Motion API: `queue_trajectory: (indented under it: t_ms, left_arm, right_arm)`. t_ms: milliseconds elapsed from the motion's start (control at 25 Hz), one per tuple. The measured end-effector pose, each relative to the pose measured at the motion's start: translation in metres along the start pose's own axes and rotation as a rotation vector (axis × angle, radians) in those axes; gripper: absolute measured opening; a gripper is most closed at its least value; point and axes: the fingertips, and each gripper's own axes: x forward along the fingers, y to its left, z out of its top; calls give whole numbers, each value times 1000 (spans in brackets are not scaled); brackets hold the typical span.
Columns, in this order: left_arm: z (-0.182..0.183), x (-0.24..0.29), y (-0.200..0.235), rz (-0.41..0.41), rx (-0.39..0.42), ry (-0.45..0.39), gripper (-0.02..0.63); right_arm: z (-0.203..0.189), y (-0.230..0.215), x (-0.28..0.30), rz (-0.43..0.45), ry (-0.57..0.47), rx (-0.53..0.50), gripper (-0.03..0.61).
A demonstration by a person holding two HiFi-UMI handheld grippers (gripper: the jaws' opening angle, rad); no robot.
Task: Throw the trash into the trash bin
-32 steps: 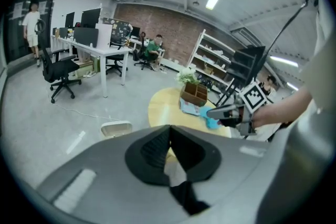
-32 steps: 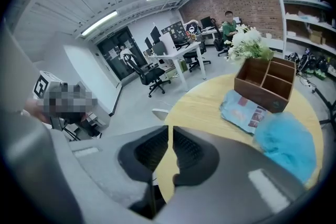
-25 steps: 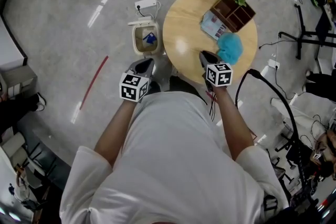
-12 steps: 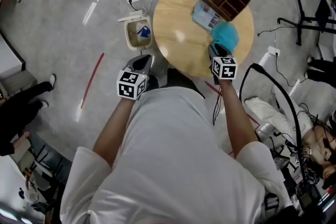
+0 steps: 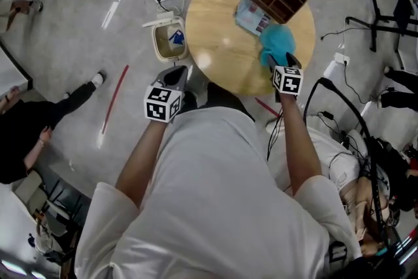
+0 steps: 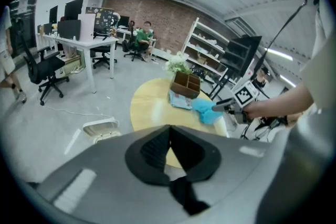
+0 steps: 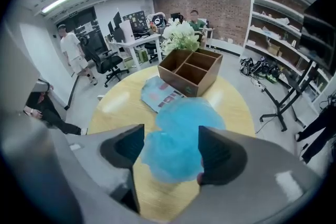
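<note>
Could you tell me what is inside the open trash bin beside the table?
One blue piece lies in the trash bin; anything beneath it is hidden.

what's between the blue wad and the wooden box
A flat leaflet on the table, reaching from box to wad; clearest in the right gripper view.

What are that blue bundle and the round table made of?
Blue bundle: likely crumpled thin plastic or tissue, matte, with a soft puffy outline. Round table: pale wood or veneer, smooth, with a light glare on top.
</note>
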Motion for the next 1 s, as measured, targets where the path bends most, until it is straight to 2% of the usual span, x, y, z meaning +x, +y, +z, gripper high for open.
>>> queue_trajectory:
  t_ms: [400, 560, 800, 880, 960, 1000]
  left_arm:
    - [2, 11, 2, 21, -20, 10, 3]
    - [0, 12, 2, 29, -29, 15, 3]
    - [1, 9, 4, 41, -47, 18, 3]
    - [1, 8, 4, 43, -49, 19, 4]
    - [1, 9, 3, 43, -51, 19, 4]
    - [1, 10, 3, 43, -52, 18, 3]
  right_arm:
    - [-27, -9, 34, -1, 141, -51, 448]
    - [-38, -12, 47, -3, 192, -61, 457]
    - [-43, -20, 53, -17, 227, -21, 457]
    - [-45, -23, 53, -23, 233, -13, 438]
    - [-48, -28, 53, -43, 238, -11, 349]
    - [-48, -31, 53, -57, 236, -8, 285]
